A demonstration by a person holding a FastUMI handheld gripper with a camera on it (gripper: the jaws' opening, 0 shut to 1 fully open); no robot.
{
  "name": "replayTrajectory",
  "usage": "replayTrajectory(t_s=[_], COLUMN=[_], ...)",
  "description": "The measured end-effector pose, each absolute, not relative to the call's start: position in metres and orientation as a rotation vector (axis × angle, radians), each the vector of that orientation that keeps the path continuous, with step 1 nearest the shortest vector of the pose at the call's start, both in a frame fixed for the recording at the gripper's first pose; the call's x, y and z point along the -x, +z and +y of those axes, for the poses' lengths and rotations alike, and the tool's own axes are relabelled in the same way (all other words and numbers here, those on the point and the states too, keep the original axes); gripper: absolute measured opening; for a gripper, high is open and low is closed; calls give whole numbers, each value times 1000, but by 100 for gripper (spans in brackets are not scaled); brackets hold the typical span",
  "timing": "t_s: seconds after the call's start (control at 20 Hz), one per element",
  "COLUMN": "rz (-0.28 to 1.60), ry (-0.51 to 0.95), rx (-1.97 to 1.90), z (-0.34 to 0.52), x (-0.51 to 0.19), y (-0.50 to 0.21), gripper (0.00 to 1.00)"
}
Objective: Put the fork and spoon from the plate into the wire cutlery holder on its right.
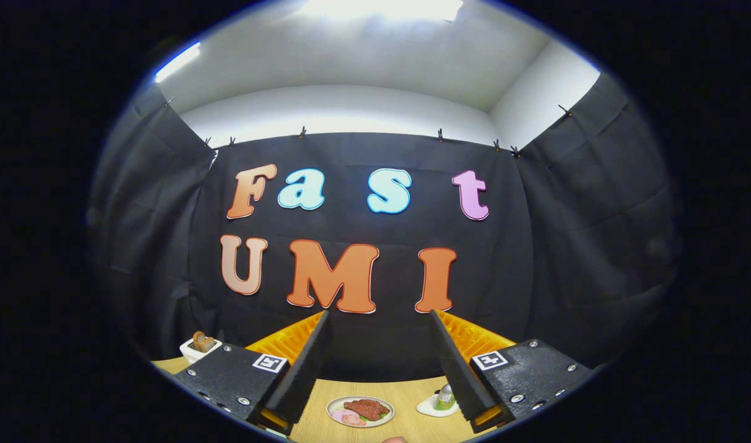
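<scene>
My gripper [378, 357] up over the table, fingers spread wide, pinching nothing.

Near: two black foam-faced fingers [301, 369] on orange ribbed backing. Between them, down on the pale wood table [406, 394], one round white plate [360, 411] of meat and greens; fork, spoon and wire holder I cannot make out. Right of it, against my right finger, one small white dish [434, 406] with a greenish object. Far left: one white square dish [200, 349].

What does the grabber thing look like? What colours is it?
The gripper has two long black fingers with rough foam-like pads. Behind them sit ridged orange parts. Each finger joins a speckled black block with silver screws and a small black-and-white square marker on top. The jaws stand open, holding nothing.
</scene>
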State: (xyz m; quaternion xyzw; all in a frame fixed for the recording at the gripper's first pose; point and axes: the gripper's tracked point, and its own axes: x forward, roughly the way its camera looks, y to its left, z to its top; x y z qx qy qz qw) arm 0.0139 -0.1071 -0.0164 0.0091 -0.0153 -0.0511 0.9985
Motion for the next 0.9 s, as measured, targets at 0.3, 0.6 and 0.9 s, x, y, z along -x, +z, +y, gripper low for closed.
replayTrajectory(t_s=[0.3, 0.6, 0.9], rz=[-87, -86, -64], ry=[-77, -65, -57], rx=[-36, -29, -35], z=[-102, -96, -92], x=[-8, -10, -11], y=[-4, -4, -9], gripper=[96, 96, 96])
